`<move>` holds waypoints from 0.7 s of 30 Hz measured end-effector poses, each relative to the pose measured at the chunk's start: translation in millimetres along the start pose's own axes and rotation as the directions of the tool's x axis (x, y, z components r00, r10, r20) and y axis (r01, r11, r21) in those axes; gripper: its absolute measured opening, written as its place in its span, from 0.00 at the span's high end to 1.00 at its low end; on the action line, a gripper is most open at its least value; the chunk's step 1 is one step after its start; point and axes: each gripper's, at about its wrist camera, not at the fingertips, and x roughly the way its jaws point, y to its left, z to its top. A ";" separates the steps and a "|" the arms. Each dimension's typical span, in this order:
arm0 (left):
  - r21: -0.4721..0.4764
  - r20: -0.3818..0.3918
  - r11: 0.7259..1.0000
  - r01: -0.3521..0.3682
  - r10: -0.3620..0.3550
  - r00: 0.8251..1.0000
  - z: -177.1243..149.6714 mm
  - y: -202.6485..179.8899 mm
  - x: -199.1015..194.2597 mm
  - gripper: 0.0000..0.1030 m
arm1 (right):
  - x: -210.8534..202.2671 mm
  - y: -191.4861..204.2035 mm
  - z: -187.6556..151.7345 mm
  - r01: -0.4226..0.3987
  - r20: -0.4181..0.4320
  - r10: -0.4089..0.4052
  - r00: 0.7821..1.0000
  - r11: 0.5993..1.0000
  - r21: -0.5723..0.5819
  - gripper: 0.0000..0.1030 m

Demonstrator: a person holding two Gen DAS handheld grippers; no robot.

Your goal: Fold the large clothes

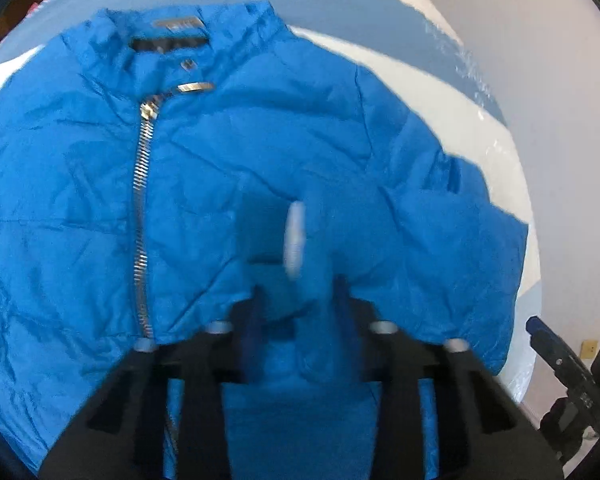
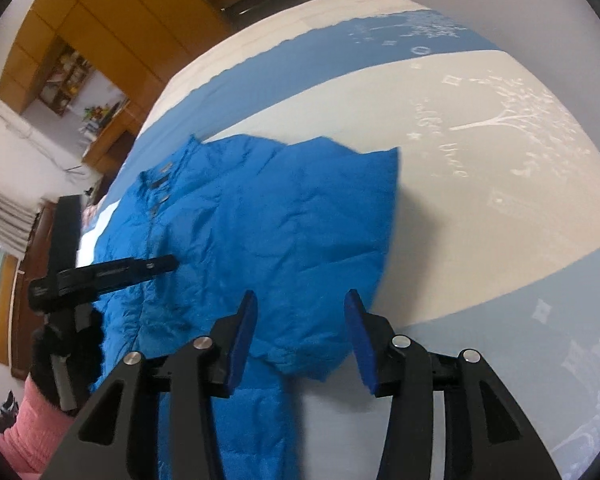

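We see one bright blue puffer jacket [image 1: 260, 152] lying front up on the bed, filling the centre and left of the left wrist frame; its collar sits at the upper left with a grey label inside; a silver zipper [image 1: 142, 216], closed, runs down the left of centre; the fabric is creased; a sleeve [image 2: 324, 216] is folded across the chest, its cuff at lower centre.
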 end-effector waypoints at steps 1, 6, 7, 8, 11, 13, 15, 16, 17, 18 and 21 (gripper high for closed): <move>-0.014 0.021 1.000 0.010 -0.010 1.000 0.5 4.3 -6.6 0.82 | 2.2 0.4 0.8 0.005 0.002 -0.005 1.000 1.000 0.000 0.55; -0.095 0.168 0.995 -0.010 0.026 0.986 4.5 40.3 -60.2 0.83 | 9.5 3.2 10.1 -0.020 0.000 0.020 1.000 1.000 0.006 0.55; -0.110 0.202 0.994 -0.024 0.046 0.978 5.3 53.7 -76.0 0.83 | 11.3 5.3 11.4 -0.023 -0.003 0.023 1.000 1.000 0.001 0.55; -0.124 0.223 0.992 -0.034 0.062 0.973 5.5 63.9 -86.9 0.83 | 14.5 8.9 13.6 -0.026 -0.008 0.025 1.000 1.000 -0.007 0.55; -0.168 0.286 0.980 -0.103 0.149 0.947 7.2 96.8 -121.0 0.83 | 26.2 21.9 19.1 -0.051 -0.022 0.050 0.998 0.998 -0.031 0.55; -0.201 0.318 0.964 -0.174 0.232 0.919 7.2 117.7 -136.2 0.83 | 37.1 32.7 23.7 -0.073 -0.040 0.071 0.997 0.996 -0.044 0.55; -0.234 0.302 0.954 -0.188 0.256 0.918 8.3 137.1 -139.1 0.83 | 50.2 45.9 29.2 -0.093 -0.059 0.090 0.994 0.994 -0.059 0.55; -0.246 0.291 0.950 -0.191 0.260 0.921 8.5 143.3 -136.9 0.83 | 54.7 50.7 30.5 -0.102 -0.065 0.097 0.993 0.993 -0.064 0.55; -0.259 0.275 0.945 -0.202 0.272 0.922 8.5 151.5 -132.3 0.83 | 61.3 57.7 32.5 -0.111 -0.077 0.105 0.992 0.991 -0.075 0.55; -0.265 0.263 0.941 -0.209 0.279 0.924 7.0 157.6 -130.1 0.83 | 68.4 64.0 33.8 -0.103 -0.091 0.095 0.991 0.991 -0.089 0.55; -0.284 0.184 0.929 -0.236 0.295 0.938 9.8 178.1 -103.8 0.82 | 87.9 73.3 32.1 -0.047 -0.133 0.031 0.991 0.992 -0.120 0.55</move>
